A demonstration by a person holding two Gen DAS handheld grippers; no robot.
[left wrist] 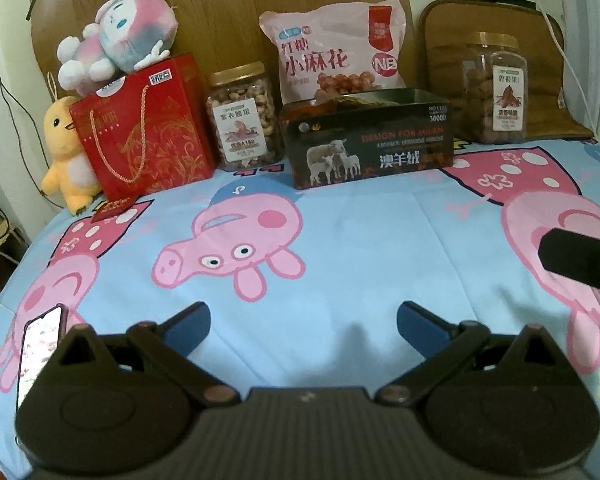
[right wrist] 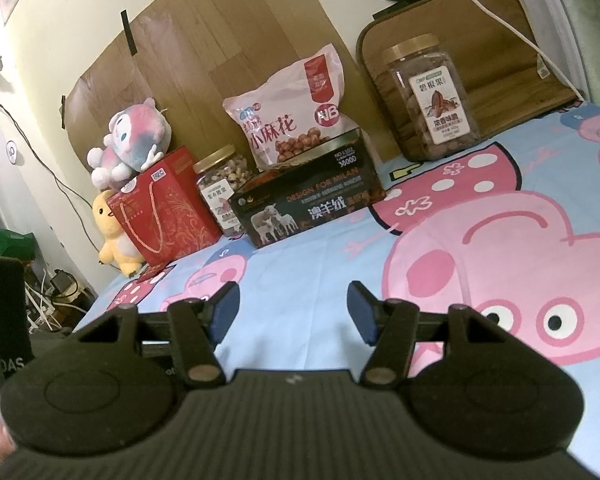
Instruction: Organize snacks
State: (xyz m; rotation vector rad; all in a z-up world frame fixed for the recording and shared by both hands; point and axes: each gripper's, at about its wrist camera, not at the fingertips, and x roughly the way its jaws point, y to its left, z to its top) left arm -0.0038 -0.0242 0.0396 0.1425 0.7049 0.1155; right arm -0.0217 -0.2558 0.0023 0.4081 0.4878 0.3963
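Observation:
A dark open box stands at the back of the bed with snack packets showing inside it. A pink snack bag leans behind it. A jar of nuts stands to its left, and a taller jar to its right. My left gripper is open and empty, low over the sheet well in front of the box. My right gripper is open and empty, also well short of the box.
A red gift bag stands at the back left with a pink plush on top and a yellow plush beside it. A phone lies at the near left. A brown cushion leans at the back right.

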